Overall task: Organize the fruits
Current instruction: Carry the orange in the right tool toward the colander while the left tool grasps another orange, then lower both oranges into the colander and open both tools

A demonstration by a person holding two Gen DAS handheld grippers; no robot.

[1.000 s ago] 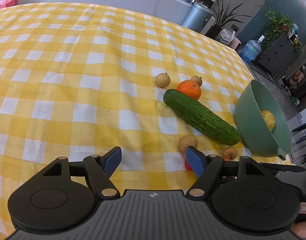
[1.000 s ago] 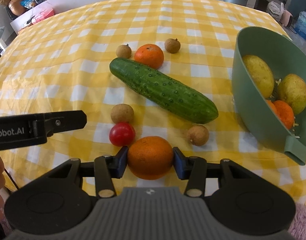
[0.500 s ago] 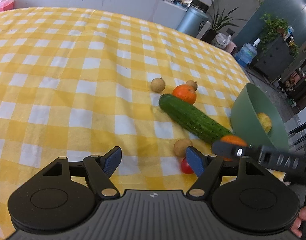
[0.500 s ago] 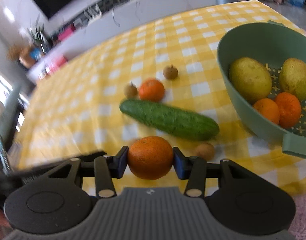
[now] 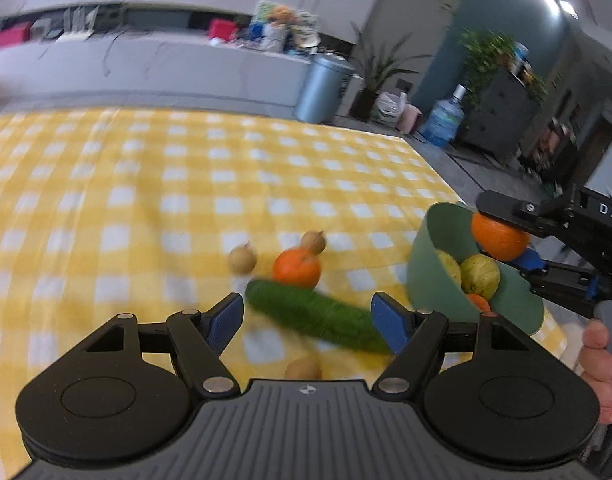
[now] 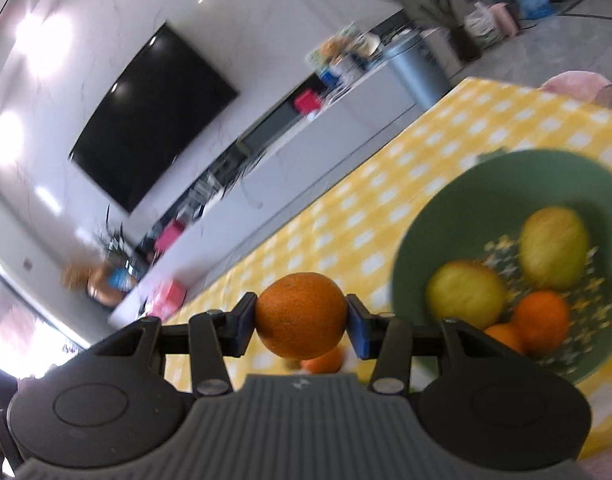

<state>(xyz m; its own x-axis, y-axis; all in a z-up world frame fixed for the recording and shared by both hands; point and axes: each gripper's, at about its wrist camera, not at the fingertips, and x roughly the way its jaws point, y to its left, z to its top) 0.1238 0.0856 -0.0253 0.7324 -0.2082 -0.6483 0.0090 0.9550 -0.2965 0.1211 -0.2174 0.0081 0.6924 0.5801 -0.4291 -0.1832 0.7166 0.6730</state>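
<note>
Now right hand-held gripper [image 6: 302, 328] clamps orange [image 6: 301, 315] beside green bowl [image 6: 501, 172].

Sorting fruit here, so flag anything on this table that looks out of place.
The cucumber lying on the checked cloth is the odd one: a vegetable among fruit. Otherwise nothing is spilled or damaged; the bowl stands upright.

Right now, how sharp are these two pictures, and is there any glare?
Left wrist view: motion-smeared, the cucumber soft-edged, the room bowed by the fisheye. Right wrist view: tilted, the green bowl and its fruit blurred, yet the held orange crisp; ceiling lights glare white on the wall.
</note>
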